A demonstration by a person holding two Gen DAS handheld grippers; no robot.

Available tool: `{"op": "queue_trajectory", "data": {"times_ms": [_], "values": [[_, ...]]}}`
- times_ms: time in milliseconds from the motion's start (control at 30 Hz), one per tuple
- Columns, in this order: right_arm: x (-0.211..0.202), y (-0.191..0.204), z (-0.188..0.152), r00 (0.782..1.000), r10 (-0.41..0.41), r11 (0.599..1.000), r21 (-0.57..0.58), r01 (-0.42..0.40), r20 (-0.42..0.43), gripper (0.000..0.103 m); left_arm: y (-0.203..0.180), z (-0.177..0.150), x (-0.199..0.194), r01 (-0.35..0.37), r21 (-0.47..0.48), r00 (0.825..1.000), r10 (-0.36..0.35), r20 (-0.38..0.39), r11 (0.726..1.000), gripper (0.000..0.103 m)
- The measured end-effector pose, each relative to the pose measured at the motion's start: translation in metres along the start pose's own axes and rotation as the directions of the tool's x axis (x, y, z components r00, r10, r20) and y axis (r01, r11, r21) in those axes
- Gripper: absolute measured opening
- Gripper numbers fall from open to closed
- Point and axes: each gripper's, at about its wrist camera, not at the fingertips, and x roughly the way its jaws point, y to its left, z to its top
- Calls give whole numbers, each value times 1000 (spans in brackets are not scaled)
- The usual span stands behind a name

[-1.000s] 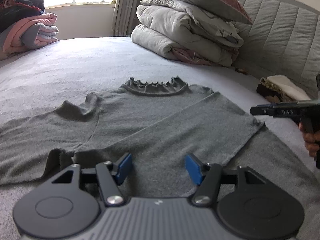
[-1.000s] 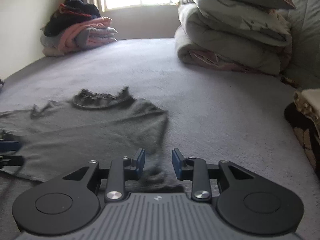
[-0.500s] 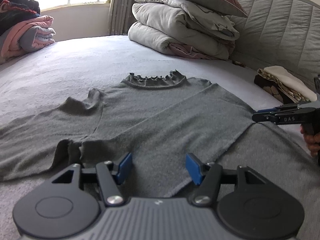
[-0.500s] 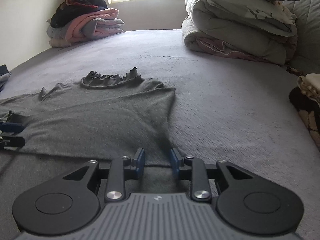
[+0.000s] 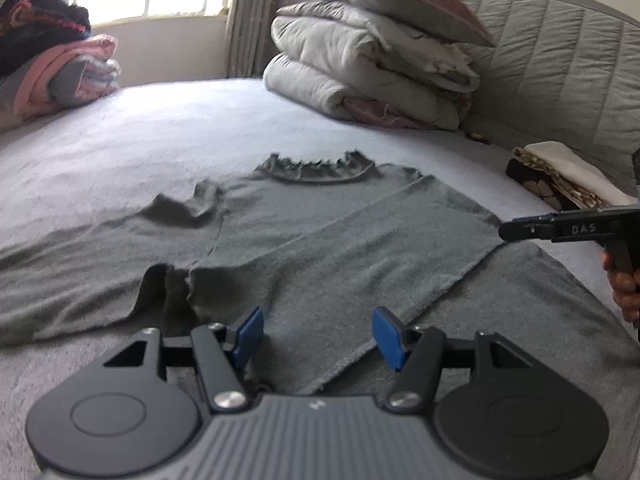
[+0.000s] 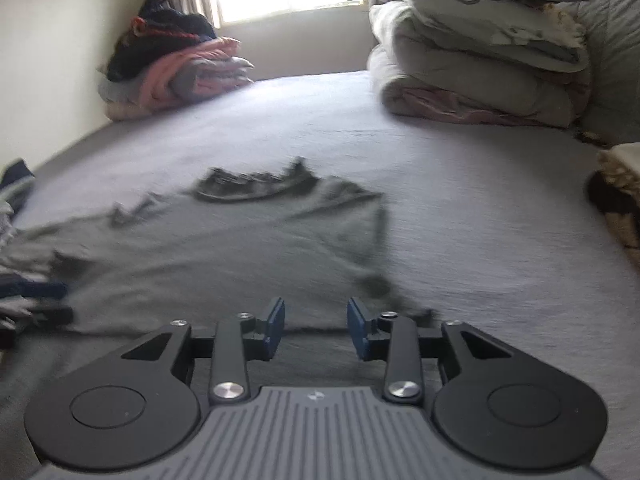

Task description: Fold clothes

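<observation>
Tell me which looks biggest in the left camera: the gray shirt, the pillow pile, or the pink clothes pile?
1. gray shirt, though it lies nearest the camera
2. pillow pile
3. pink clothes pile, partly cut off at the edge

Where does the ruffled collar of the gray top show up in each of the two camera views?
Left wrist view: the ruffled collar sits at the middle of the picture, slightly above center, at the far end of the gray top.
Right wrist view: the collar is left of center, blurred.
Shared landmark: the stack of folded bedding, at upper right in both views.
</observation>
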Motion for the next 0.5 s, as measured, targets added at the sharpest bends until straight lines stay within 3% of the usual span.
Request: {"op": "queue_trajectory", "data": {"times_ms": [267,500], "values": [[28,60,8,995,96,990,-98,-98,-30,40,0,-4,-7,-30,18,999,30,-10,999,62],[54,88,15,992,122,983,-136,-127,-41,40,13,-7,-13,-21,-1,1000,21,-7,1000,62]]}}
